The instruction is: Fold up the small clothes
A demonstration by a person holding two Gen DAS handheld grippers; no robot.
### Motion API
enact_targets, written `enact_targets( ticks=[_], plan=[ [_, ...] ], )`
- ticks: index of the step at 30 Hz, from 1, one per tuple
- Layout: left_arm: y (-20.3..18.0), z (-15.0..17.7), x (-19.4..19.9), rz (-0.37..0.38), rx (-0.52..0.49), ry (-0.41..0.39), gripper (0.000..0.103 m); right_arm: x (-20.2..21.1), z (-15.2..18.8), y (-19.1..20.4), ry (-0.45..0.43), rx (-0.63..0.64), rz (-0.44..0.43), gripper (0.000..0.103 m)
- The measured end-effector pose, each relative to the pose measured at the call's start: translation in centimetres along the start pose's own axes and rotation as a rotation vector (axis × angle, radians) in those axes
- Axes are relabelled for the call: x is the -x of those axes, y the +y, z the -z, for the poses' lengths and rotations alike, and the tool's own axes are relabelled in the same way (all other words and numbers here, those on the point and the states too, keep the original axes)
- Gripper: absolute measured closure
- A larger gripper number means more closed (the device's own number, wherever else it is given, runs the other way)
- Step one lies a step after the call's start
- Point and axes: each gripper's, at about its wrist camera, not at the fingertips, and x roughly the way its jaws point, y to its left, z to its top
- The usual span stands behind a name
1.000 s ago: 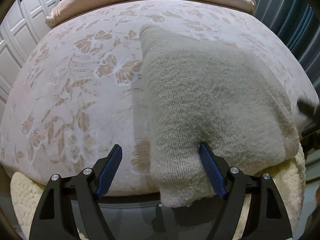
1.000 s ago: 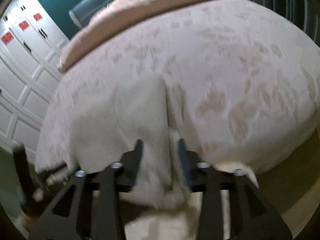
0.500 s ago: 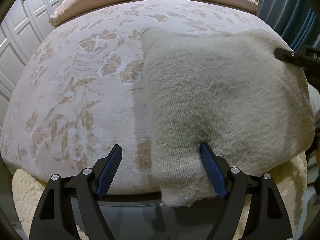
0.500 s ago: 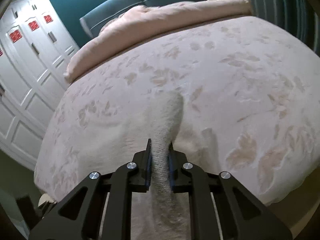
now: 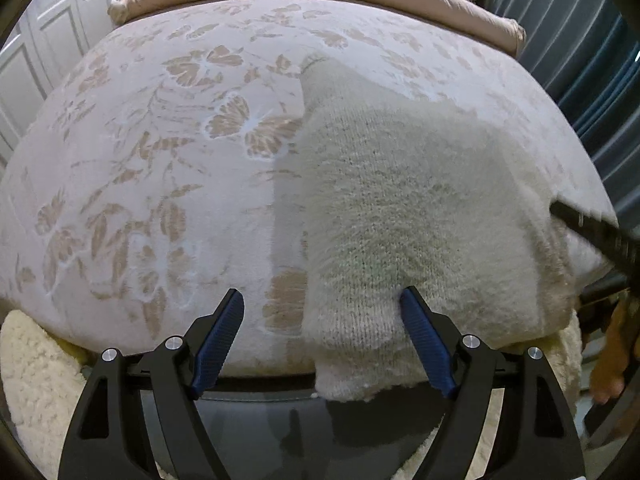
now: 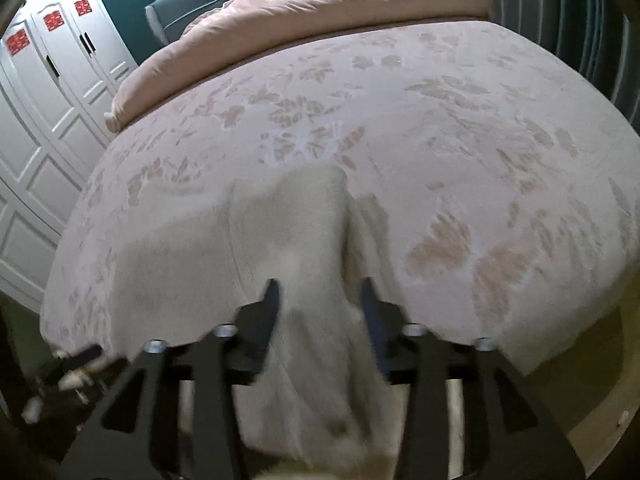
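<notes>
A cream knitted garment (image 5: 408, 208) lies on the bed's near edge, its lower corner hanging over the side. My left gripper (image 5: 322, 314) is open, its jaws wide apart; the garment's left edge lies between them and the right pad (image 5: 424, 340) touches the knit. In the blurred right wrist view the garment (image 6: 304, 248) lies ahead with a raised fold. My right gripper (image 6: 320, 304) is open over that fold, the cloth loose between its jaws. Part of the right gripper (image 5: 596, 236) shows at the right edge of the left wrist view.
The bed has a pale floral cover (image 5: 152, 168) and a pink rolled duvet (image 6: 320, 12) at the far end. A fluffy cream rug (image 5: 28, 360) lies below the bed edge. White wardrobe doors (image 6: 44, 80) stand left, dark curtains (image 5: 600, 60) right.
My right gripper, shut on a raised fold of the garment half a second ago, has opened and let it drop. The garment's right side has settled lower. My left gripper has stayed put.
</notes>
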Motion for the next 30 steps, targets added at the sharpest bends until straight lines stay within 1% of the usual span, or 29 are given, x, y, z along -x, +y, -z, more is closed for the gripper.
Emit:
enact_targets(
  ticks=[2,4,7,8,11,12,14,15,17,19,22,24,25,26,28,30],
  plan=[
    [0.0,0.2,0.7,-0.005,-0.018,-0.017,0.025,0.5,1.5,-0.9,0.015,-0.038,0.01,0.052],
    [-0.2,0.4,1.2,-0.019,-0.042,-0.028,0.025,0.9,2.8,-2.0,0.028,-0.093,-0.01,0.047],
    [-0.5,0.9,1.8,-0.03,-0.075,-0.044,0.025,0.5,4.2,-2.8,0.087,-0.162,-0.107,0.046],
    [-0.5,1.0,2.0,-0.028,-0.079,-0.048,0.025,0.2,4.4,-2.7,0.1,-0.165,-0.119,0.044],
    [0.0,1.0,2.4,-0.016,-0.068,-0.048,0.025,-1.2,4.4,-1.9,0.138,-0.14,-0.08,0.043],
    [0.3,0.9,2.6,-0.015,-0.058,-0.052,0.025,-1.5,4.3,-1.6,0.145,-0.137,-0.079,0.045],
    [1.1,0.7,3.2,-0.009,-0.034,-0.067,0.025,-1.9,3.8,-0.8,0.155,-0.128,-0.087,0.072],
    [1.6,0.6,3.6,-0.008,-0.02,-0.077,0.025,-1.9,3.6,-0.4,0.153,-0.12,-0.086,0.079],
    [3.0,0.5,4.4,-0.008,0.007,-0.097,0.025,-1.3,2.9,0.8,0.134,-0.089,-0.103,0.083],
    [4.3,0.5,5.0,-0.011,0.03,-0.11,0.025,0.0,2.1,2.3,0.094,-0.055,-0.124,0.084],
    [7.0,0.8,5.9,-0.027,0.082,-0.123,0.025,2.3,0.2,5.2,0.039,-0.037,-0.208,0.084],
    [9.3,1.1,6.9,-0.056,0.131,-0.143,0.025,3.6,-1.2,8.7,0.01,0.005,-0.287,0.085],
    [10.9,1.3,7.7,-0.072,0.169,-0.161,0.025,4.1,-2.0,11.6,-0.003,0.057,-0.328,0.085],
    [12.0,1.6,8.3,-0.083,0.199,-0.173,0.025,4.3,-2.4,13.6,-0.007,0.094,-0.362,0.085],
    [15.2,2.2,9.9,-0.124,0.273,-0.201,0.025,4.2,-3.0,19.8,0.008,0.191,-0.459,0.085],
    [18.1,3.0,11.2,-0.164,0.336,-0.221,0.025,3.5,-2.6,25.2,0.027,0.288,-0.505,0.085]
  ],
)
